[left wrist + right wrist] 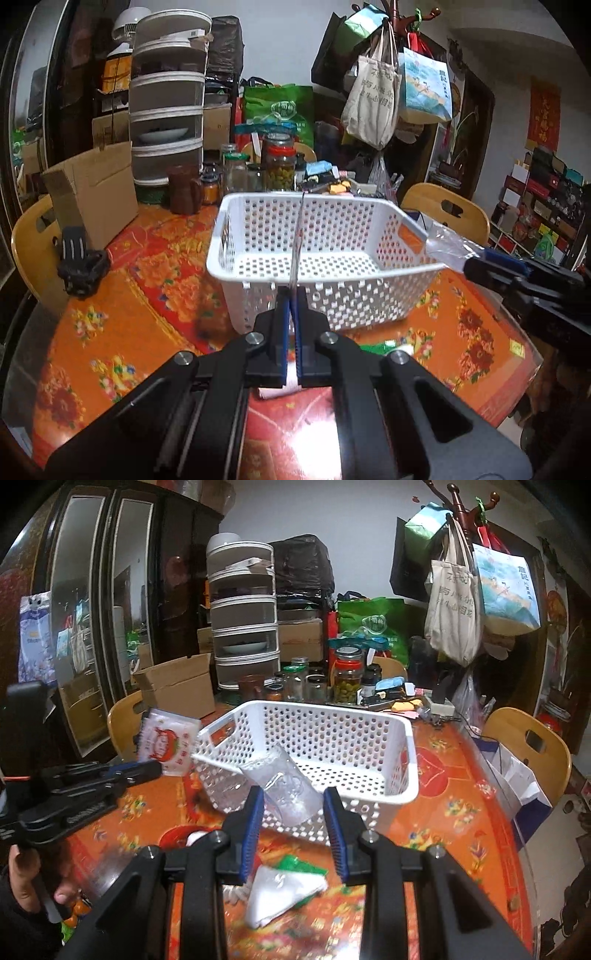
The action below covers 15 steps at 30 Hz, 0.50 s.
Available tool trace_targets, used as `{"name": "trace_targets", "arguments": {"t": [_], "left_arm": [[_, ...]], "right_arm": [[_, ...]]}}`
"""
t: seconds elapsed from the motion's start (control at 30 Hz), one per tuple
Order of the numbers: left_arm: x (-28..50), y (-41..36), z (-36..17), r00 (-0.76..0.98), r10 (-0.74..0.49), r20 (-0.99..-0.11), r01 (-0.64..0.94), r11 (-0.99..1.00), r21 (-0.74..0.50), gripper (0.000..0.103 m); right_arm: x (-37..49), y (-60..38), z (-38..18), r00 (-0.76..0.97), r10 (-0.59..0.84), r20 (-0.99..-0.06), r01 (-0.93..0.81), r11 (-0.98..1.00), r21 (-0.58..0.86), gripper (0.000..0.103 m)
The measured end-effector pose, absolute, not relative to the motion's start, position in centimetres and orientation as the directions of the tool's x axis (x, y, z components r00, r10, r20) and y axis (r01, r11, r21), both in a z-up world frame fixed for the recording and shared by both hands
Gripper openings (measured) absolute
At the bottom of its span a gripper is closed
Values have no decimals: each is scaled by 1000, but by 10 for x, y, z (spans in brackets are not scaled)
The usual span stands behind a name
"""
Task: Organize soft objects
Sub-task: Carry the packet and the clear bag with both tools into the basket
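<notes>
A white perforated basket [369,221] [332,707] stands empty on the orange flowered tablecloth. My left gripper [294,295] is shut on a flat red-and-white packet [298,236], seen edge-on and rising in front of the basket. In the right wrist view that left gripper [157,768] holds the packet [166,744] just left of the basket. My right gripper [293,801] is shut on a clear plastic pouch [288,786] over the basket's near wall. From the left wrist view the right gripper [467,264] and its pouch [447,247] hang at the basket's right corner.
Loose white and green packets [284,882] lie on the table under the right gripper. Behind the basket are jars [280,166], a cardboard box [92,192] and a tiered food cover [166,110]. A black object [79,258] sits at the left edge. Wooden chairs [447,210] ring the table.
</notes>
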<state>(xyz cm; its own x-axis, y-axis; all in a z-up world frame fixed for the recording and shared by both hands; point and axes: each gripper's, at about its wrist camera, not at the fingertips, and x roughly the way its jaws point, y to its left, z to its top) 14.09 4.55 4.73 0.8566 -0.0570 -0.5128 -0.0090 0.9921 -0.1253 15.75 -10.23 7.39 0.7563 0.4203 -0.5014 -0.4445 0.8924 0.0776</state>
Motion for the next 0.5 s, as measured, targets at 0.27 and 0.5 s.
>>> {"name": "trace_targets", "arguments": {"t": [0.27,0.5], "left_arm": [[202,52,77,842,-17,-539,-43,994,-99,2],[278,42,65,761,-11,-648,-51,996,-77,2]], "right_arm": [[231,-108,82,745,365,-558,-384,919,89,32],[294,-101,66,680,317,-661,-354,932,82,32]]}}
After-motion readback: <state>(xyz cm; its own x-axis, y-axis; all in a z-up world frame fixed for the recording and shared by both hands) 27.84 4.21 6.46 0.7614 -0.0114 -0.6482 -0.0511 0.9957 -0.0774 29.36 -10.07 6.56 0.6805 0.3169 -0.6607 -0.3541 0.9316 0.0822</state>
